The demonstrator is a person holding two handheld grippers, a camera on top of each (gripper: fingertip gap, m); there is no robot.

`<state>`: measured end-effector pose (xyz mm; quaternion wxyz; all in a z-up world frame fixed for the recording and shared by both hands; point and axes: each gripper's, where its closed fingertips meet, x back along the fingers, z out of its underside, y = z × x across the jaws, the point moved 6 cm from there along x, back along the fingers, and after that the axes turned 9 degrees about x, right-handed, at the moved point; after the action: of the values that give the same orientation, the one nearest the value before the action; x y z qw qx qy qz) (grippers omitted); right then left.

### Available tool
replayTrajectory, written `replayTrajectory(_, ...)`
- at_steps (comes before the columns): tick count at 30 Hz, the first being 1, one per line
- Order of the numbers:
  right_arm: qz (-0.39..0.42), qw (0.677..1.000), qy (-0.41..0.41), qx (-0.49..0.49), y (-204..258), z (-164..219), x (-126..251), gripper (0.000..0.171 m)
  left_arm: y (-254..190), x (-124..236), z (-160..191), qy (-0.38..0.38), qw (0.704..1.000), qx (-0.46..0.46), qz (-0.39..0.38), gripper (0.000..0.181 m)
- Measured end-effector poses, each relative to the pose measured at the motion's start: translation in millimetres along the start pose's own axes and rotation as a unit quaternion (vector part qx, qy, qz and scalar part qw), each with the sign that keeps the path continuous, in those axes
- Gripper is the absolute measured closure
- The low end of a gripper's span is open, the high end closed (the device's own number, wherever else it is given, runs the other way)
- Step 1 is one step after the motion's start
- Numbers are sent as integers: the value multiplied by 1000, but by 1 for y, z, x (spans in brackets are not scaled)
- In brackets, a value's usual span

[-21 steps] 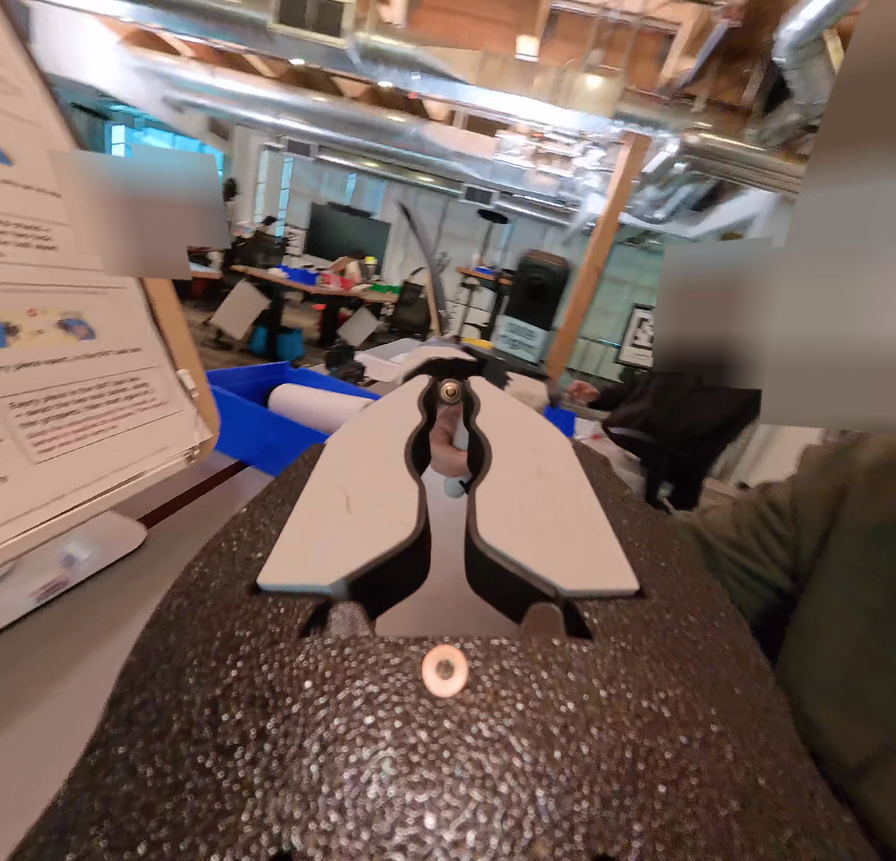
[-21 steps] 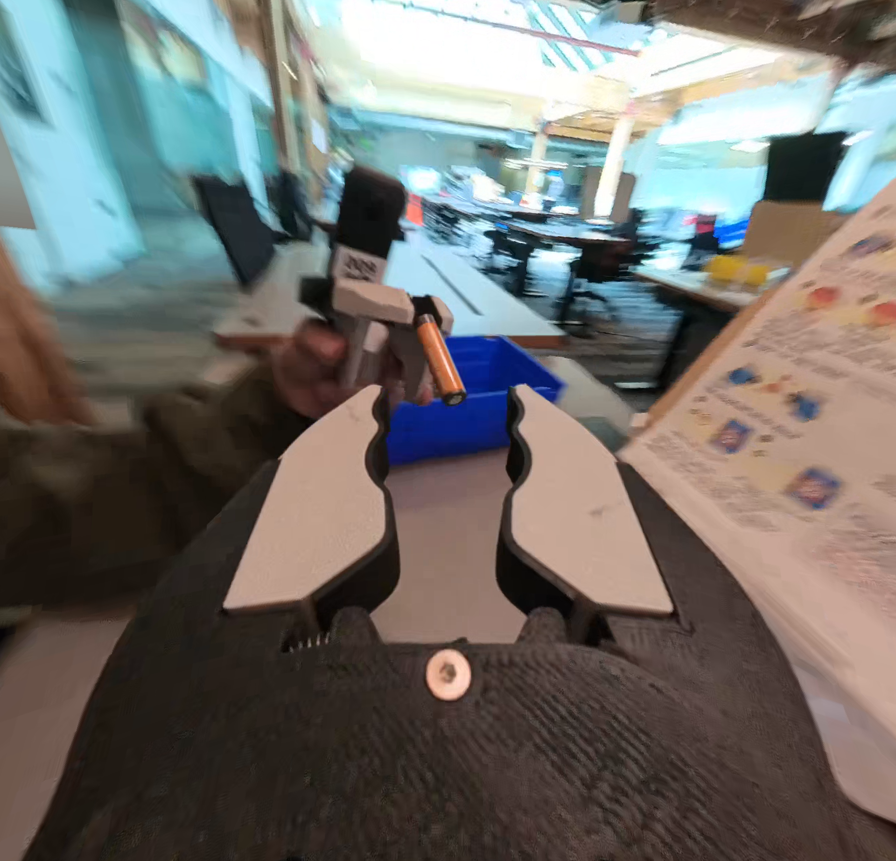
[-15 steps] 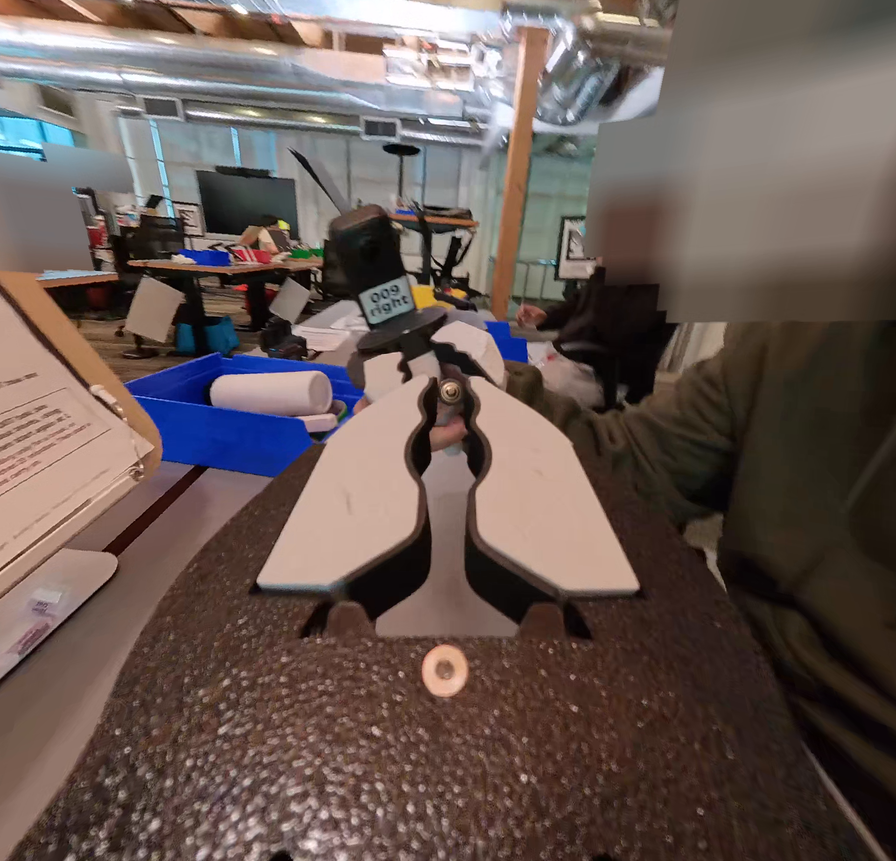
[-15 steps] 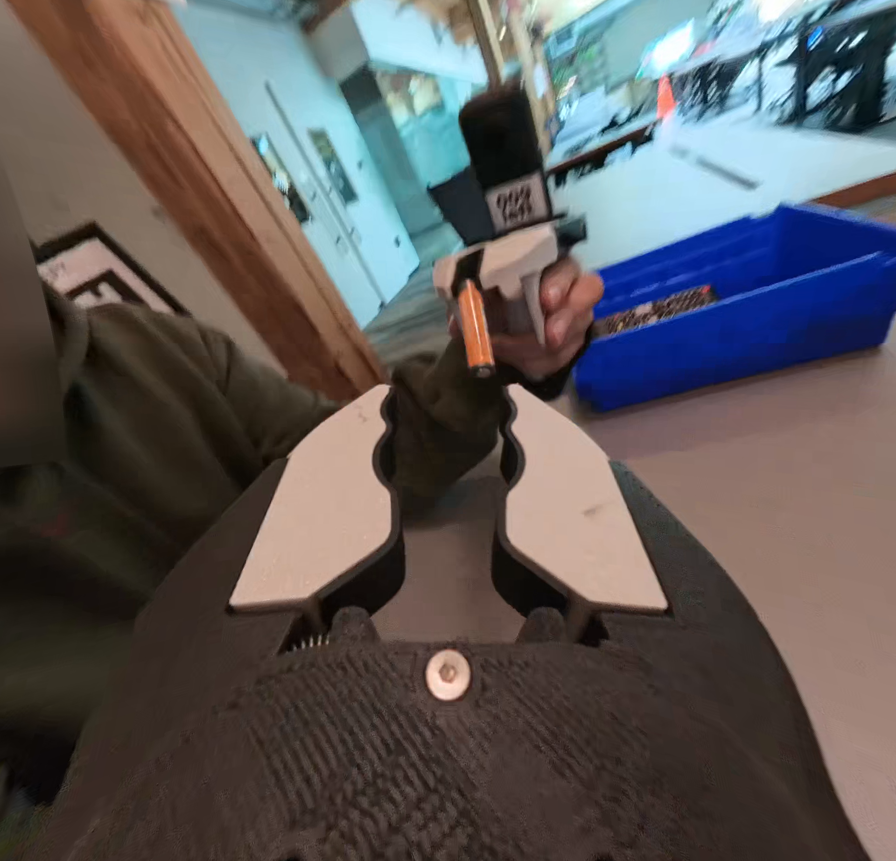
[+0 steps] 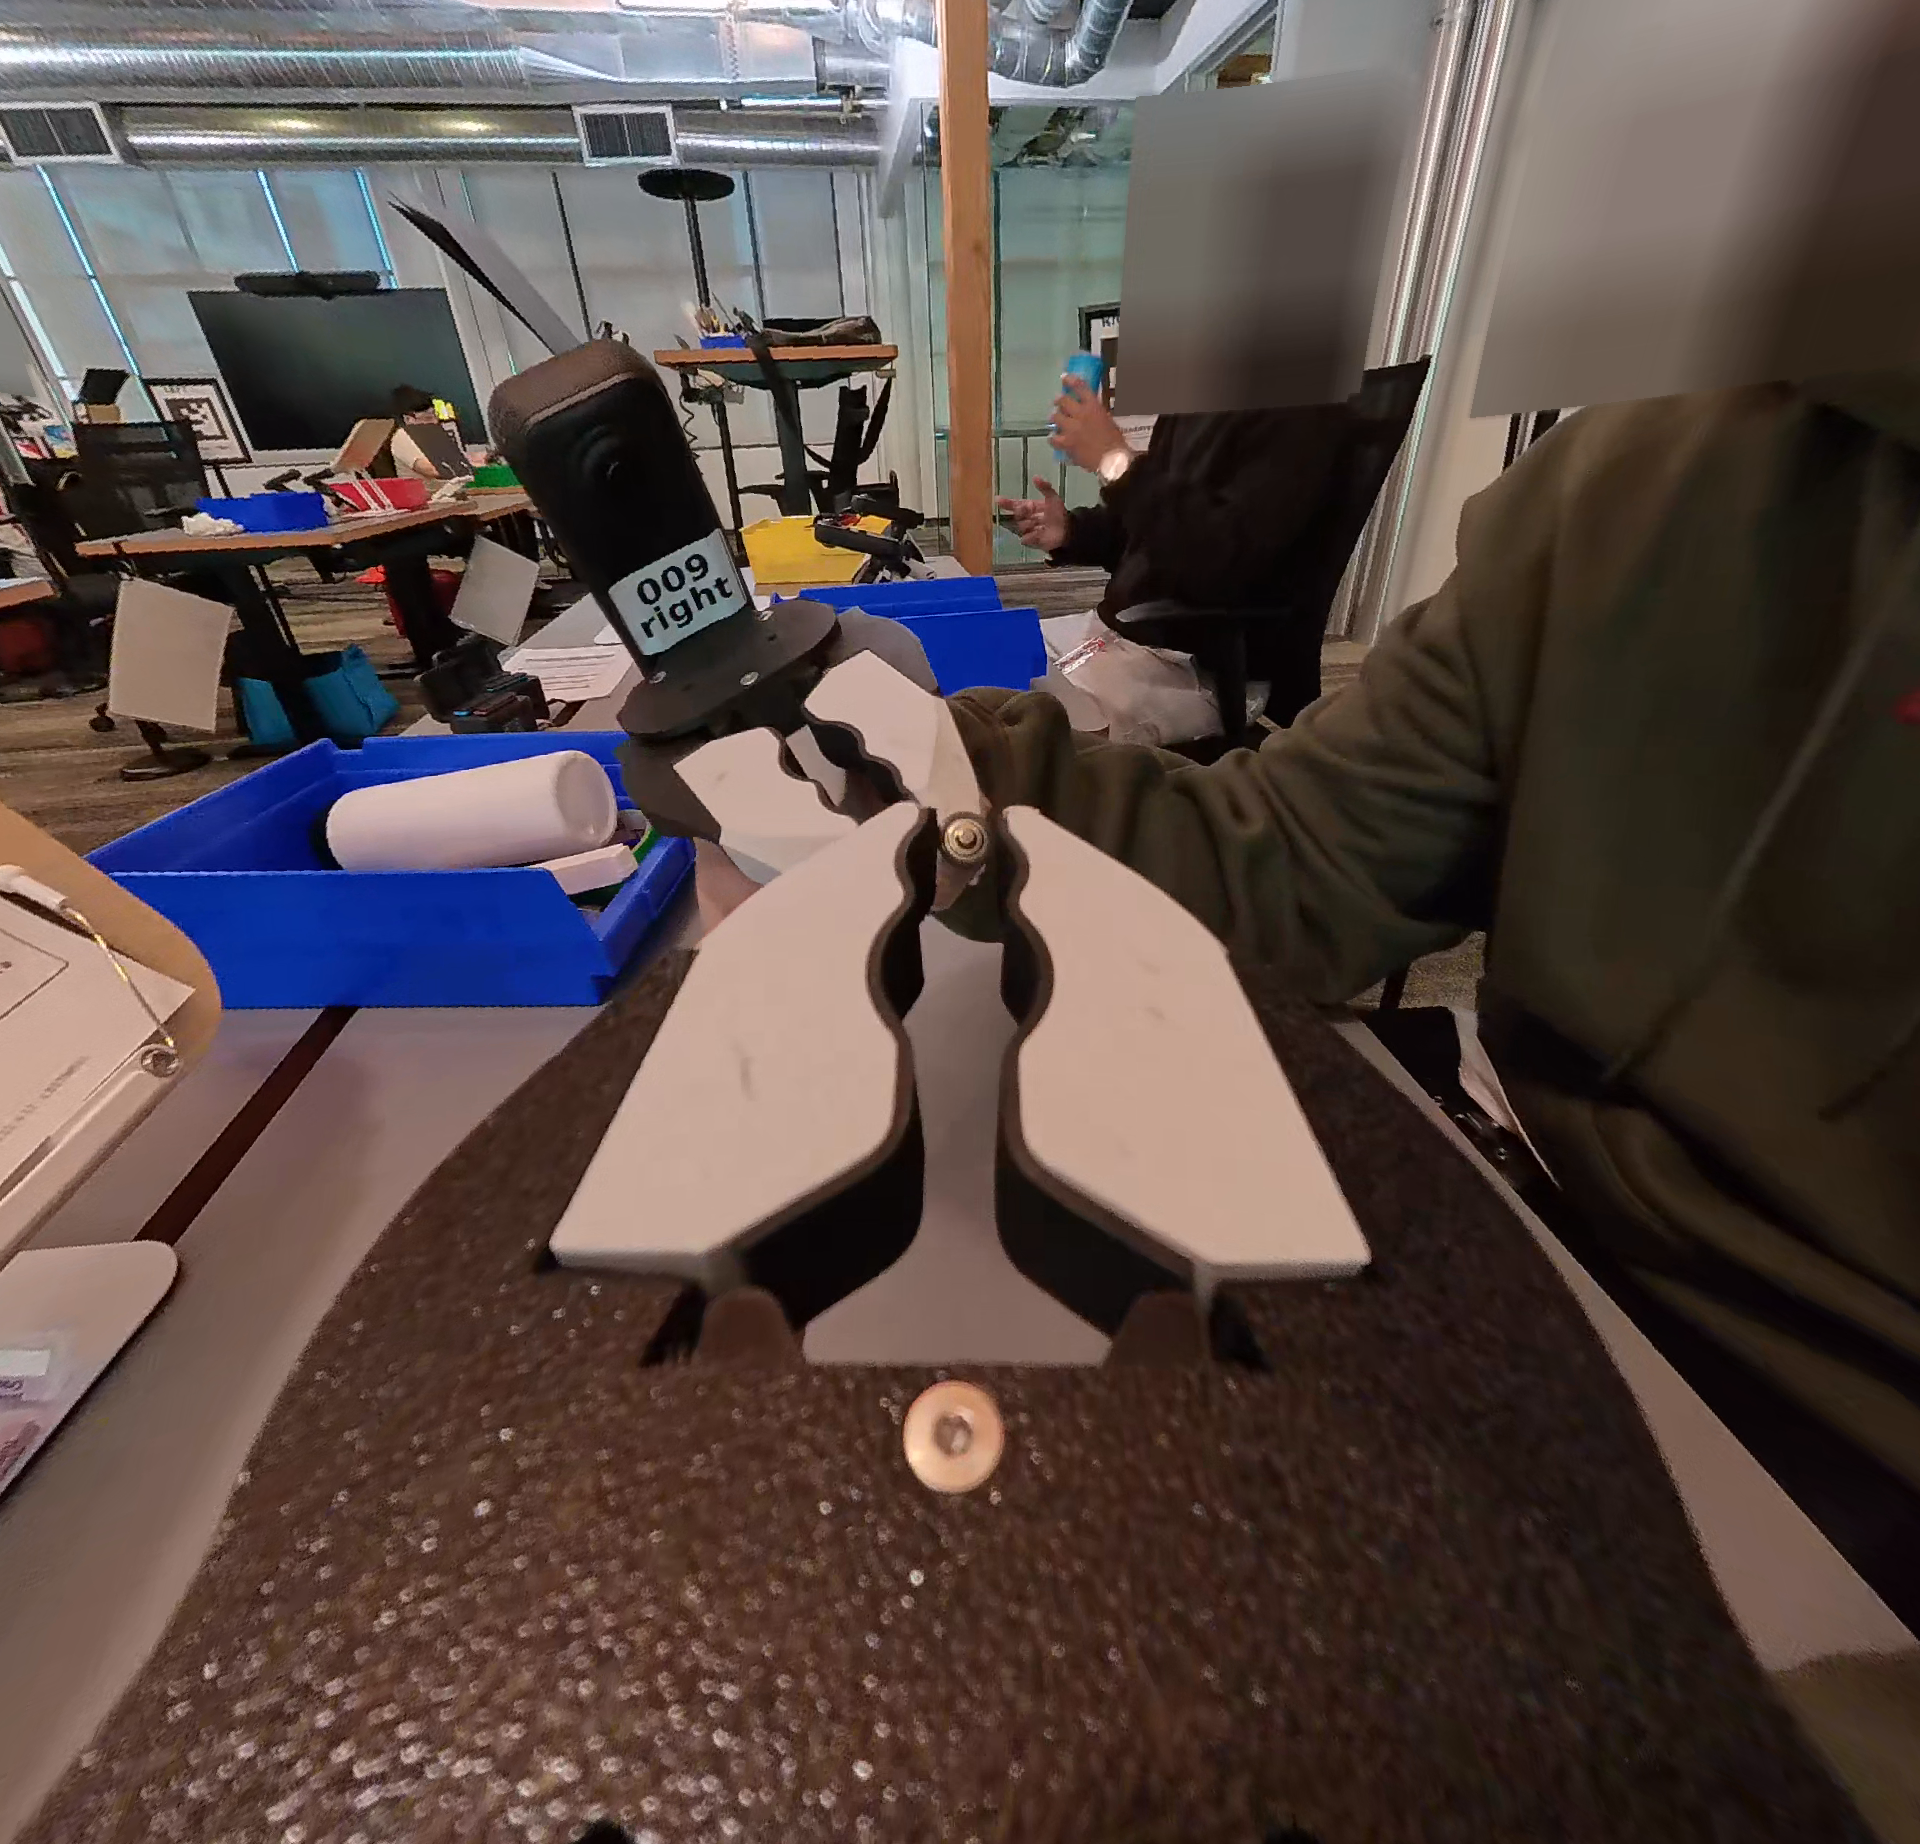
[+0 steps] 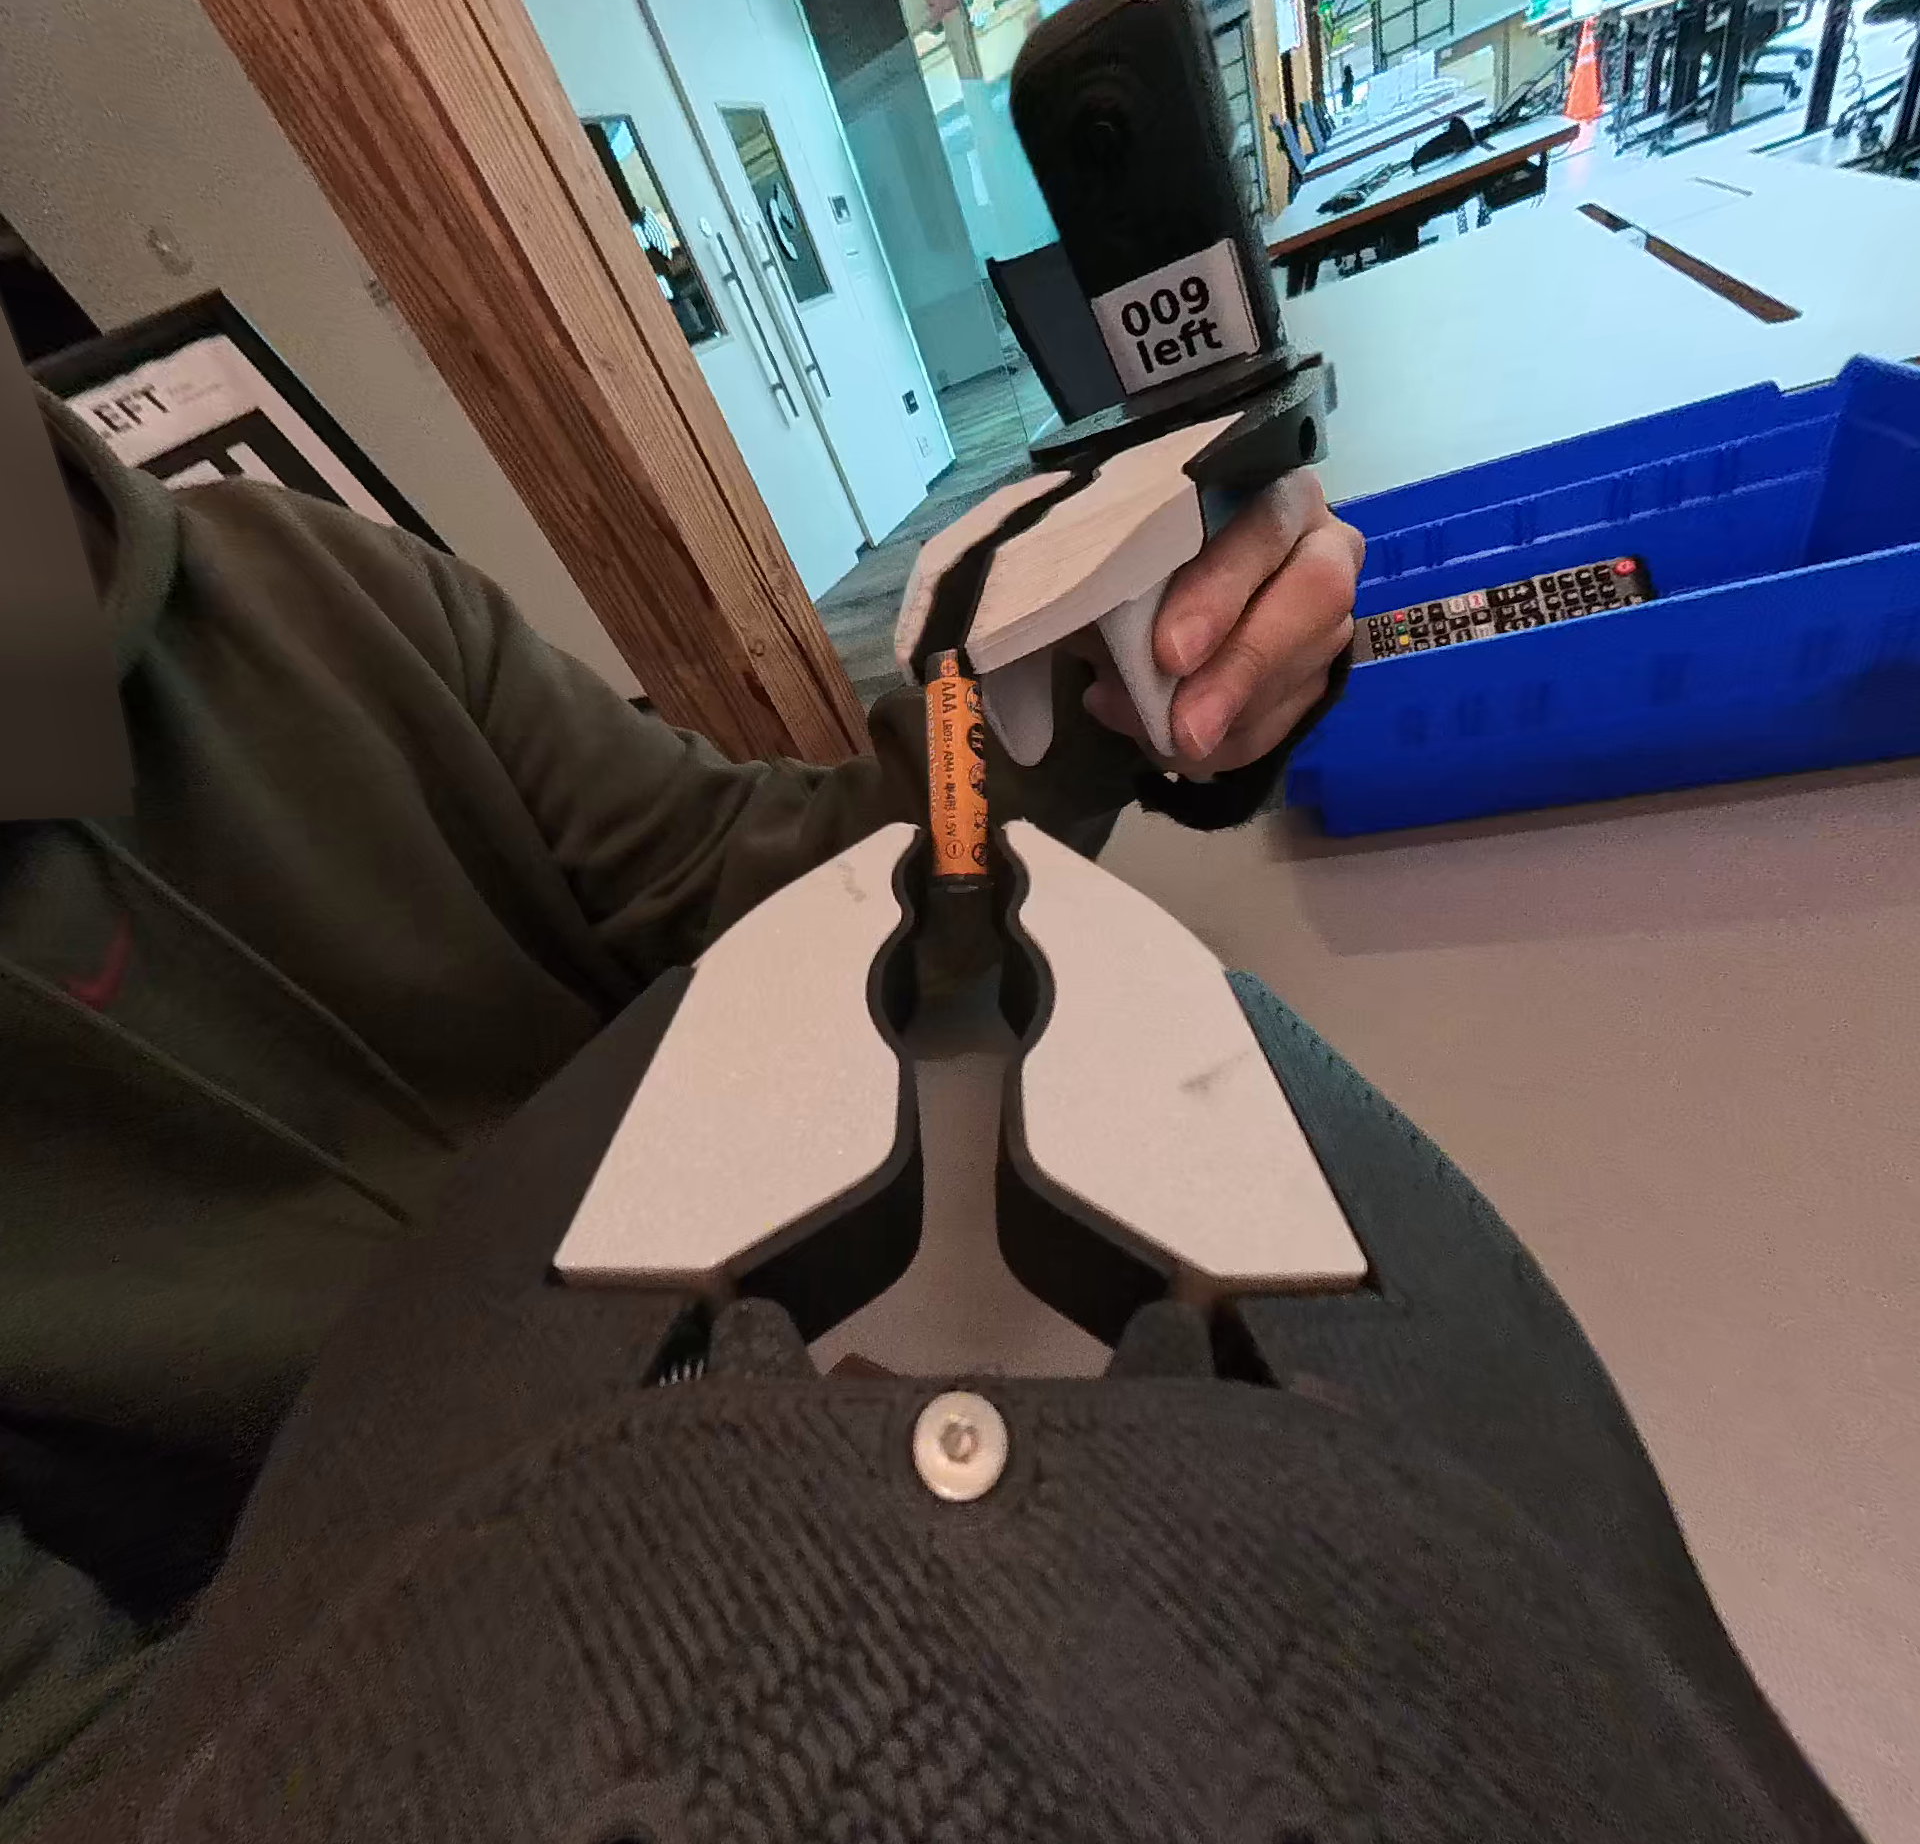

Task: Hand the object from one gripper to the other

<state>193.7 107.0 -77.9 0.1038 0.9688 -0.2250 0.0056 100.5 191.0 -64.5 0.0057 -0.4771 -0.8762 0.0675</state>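
Note:
An orange AAA battery hangs upright above the grey table. My left gripper is shut on its top end. My right gripper is closed around its bottom end, a fingertip on each side. In the left wrist view, only the battery's metal end shows between the left gripper's closed tips. The right gripper meets it head-on from the upper left. The rest of the battery is hidden there.
A blue bin holding a white cylinder sits on the table to the left. Another blue bin holds a remote control. A paper stand is at the left edge. A wooden post and a seated person are behind. My two grippers' fingertips are within a few centimetres of each other.
The two grippers have come together. The right gripper's fingers, wide open before, have narrowed around the battery's lower end. The left gripper has kept hold of the battery.

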Motion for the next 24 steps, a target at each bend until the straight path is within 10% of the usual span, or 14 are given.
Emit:
replayTrajectory(8, 253, 963, 45, 80, -30, -10, 37, 160, 29, 11, -11, -64, 983, 7, -173, 158)
replayTrajectory(16, 712, 681, 172, -15, -37, 30, 228, 161, 42, 7, -1, 1, 966, -23, -257, 156)
replayTrajectory(24, 787, 569, 183, -155, -16, 102, 321, 160, 43, -2, -1, 7, 967, -1, -255, 160)
